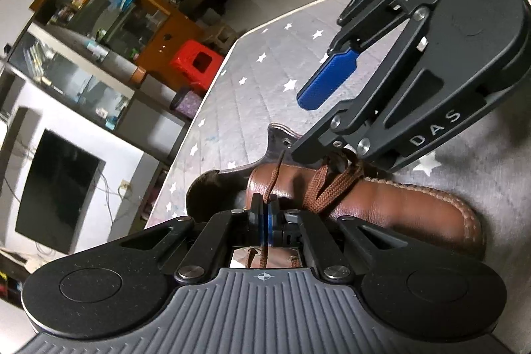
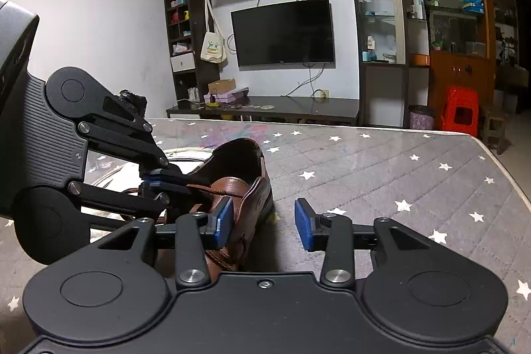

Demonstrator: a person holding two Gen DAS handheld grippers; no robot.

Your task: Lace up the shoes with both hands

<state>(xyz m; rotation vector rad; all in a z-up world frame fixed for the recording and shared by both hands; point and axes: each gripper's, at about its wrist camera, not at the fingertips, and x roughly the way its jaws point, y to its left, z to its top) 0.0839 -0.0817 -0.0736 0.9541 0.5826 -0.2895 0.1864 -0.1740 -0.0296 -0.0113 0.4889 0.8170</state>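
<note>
A brown leather shoe (image 1: 391, 204) lies on a grey star-patterned mat (image 1: 265, 82); it also shows in the right wrist view (image 2: 245, 184). My left gripper (image 1: 264, 214) is shut on a brown lace (image 1: 272, 184) that runs up to an eyelet on the dark flap. In the right wrist view the left gripper (image 2: 172, 179) holds the lace over the shoe's tongue. My right gripper (image 2: 262, 221) is open, its left pad against the shoe's side and its right pad over the mat. In the left wrist view the right gripper (image 1: 312, 121) hovers over the laced part.
The mat's (image 2: 398, 175) edge runs along the far side and right. Beyond it stand a TV (image 2: 283, 32), shelves, a low dark table (image 2: 265, 110) and a red stool (image 2: 459, 110).
</note>
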